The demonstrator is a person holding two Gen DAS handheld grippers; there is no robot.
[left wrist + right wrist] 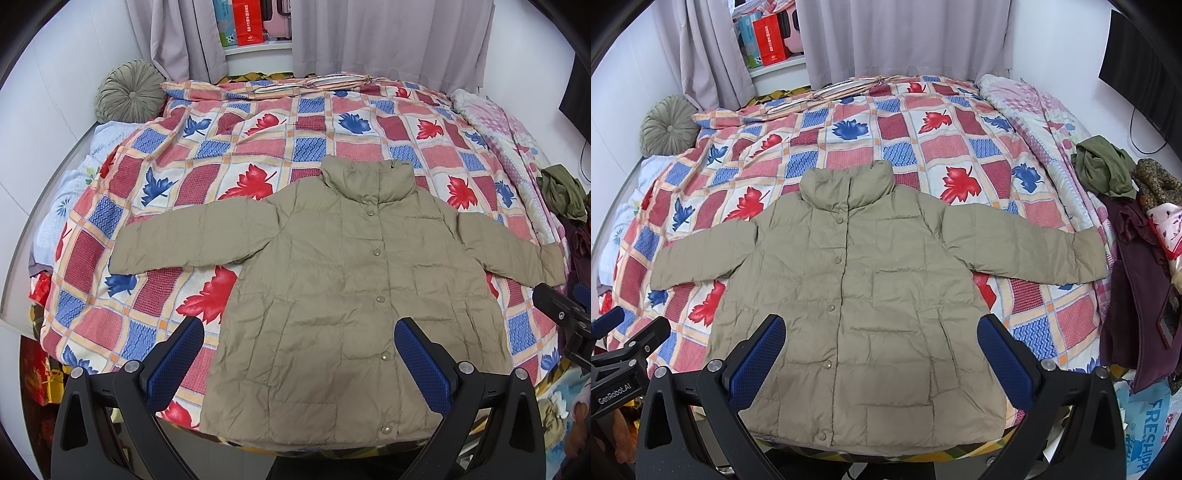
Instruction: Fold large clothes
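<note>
A khaki padded jacket (332, 280) lies flat, front up and buttoned, on the bed, collar away from me, both sleeves spread out sideways. It also shows in the right wrist view (857, 280). My left gripper (299, 332) is open and empty, held above the jacket's lower hem. My right gripper (881, 330) is open and empty, also above the lower part of the jacket. The right gripper's body shows at the right edge of the left wrist view (565, 314); the left gripper's body shows at the left edge of the right wrist view (624, 350).
The bed has a leaf-patterned patchwork cover (229, 155). A round green cushion (129, 92) lies at the far left. A pink quilt (1034, 110) and a pile of clothes (1126, 221) lie along the right side. Grey curtains (388, 37) hang behind.
</note>
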